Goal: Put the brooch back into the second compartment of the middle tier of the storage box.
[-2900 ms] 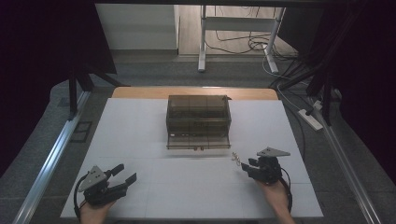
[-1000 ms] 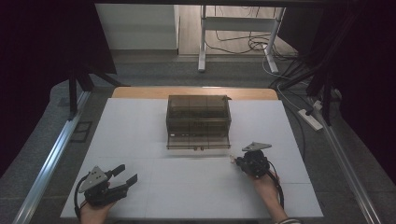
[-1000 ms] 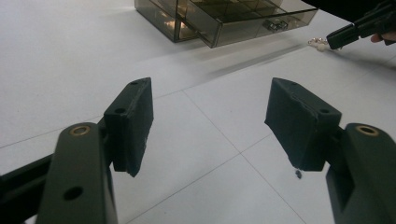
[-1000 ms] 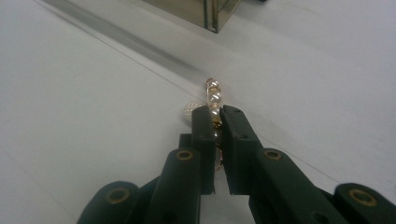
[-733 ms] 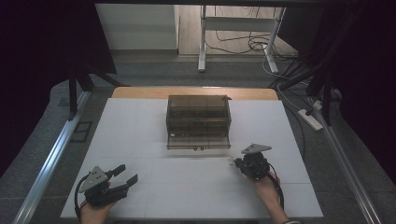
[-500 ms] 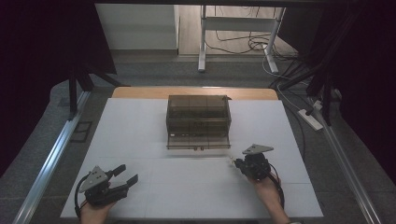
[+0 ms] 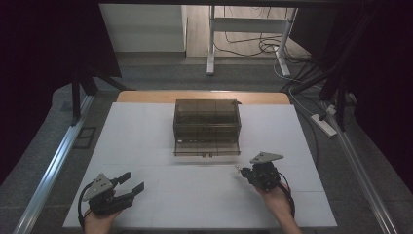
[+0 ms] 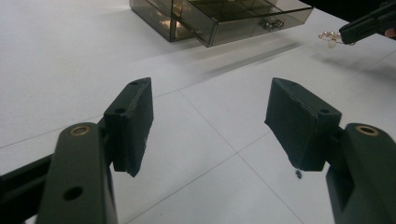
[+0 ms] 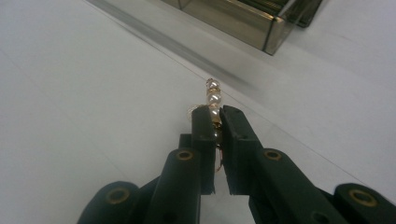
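Right gripper [image 9: 215, 114] is clamping a small gold-wire piece of jewellery with white pearl beads [image 9: 213, 99]; your jaws are pinching nearly together on its lower end, and three pearls are sticking out past the tips. In the high view you're holding that gripper [image 7: 242, 170] above the white table [image 7: 146, 136], just in front of and to the right of the smoky transparent plastic drawer box [image 7: 207, 119]. The jewellery [image 7: 238, 169] is showing there as a tiny speck at the jaw tips, too small to read. From the left gripper view the same piece [image 8: 329, 37] is dangling off the right gripper's tips [image 8: 344, 34], clear of the table surface, near the box [image 8: 205, 14] but not touching it.

The box's bottom drawer [image 7: 207, 147] is standing pulled out toward you; the divided compartments are showing through the top.

Left gripper [image 8: 208, 116] is sitting with jaws spread wide, nothing between them. You're keeping it [image 7: 131, 183] low at the near-left part of the table, well apart from the box and from the right gripper, jaws pointing right and slightly forward.

Your hands [image 7: 275, 200] are coming in from the near edge.
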A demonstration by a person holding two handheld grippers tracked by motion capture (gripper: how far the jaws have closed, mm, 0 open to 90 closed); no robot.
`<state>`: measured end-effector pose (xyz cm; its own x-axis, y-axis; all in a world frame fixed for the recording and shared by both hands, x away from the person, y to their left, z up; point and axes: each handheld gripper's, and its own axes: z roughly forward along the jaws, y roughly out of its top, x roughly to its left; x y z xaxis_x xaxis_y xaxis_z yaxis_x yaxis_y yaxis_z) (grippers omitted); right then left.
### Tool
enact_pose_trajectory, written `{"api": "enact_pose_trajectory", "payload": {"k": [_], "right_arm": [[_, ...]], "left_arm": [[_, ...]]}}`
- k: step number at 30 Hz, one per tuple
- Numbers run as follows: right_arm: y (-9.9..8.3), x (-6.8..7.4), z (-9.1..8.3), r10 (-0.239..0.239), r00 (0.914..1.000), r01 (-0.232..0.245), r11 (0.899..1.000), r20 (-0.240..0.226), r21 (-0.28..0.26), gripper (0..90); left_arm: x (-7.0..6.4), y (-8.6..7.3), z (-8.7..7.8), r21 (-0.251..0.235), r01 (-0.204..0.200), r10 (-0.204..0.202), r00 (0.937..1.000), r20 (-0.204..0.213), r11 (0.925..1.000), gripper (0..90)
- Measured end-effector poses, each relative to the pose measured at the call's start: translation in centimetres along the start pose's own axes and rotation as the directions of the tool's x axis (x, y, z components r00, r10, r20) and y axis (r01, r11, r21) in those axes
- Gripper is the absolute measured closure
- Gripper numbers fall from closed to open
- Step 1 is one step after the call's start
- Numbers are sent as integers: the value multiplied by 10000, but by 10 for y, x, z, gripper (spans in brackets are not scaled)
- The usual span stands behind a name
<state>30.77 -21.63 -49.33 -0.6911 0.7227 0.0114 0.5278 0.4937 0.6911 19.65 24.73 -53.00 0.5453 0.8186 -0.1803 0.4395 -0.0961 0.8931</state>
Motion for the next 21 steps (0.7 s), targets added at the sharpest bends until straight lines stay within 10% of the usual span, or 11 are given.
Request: {"api": "enact_pose_trajectory", "payload": {"k": [21], "right_arm": [[30, 19, -4, -680, 9951, 659, 9974, -716, -307, 836]], "left_arm": [[1, 0, 1, 25, 105, -105, 9999, -96, 9999, 333]]}}
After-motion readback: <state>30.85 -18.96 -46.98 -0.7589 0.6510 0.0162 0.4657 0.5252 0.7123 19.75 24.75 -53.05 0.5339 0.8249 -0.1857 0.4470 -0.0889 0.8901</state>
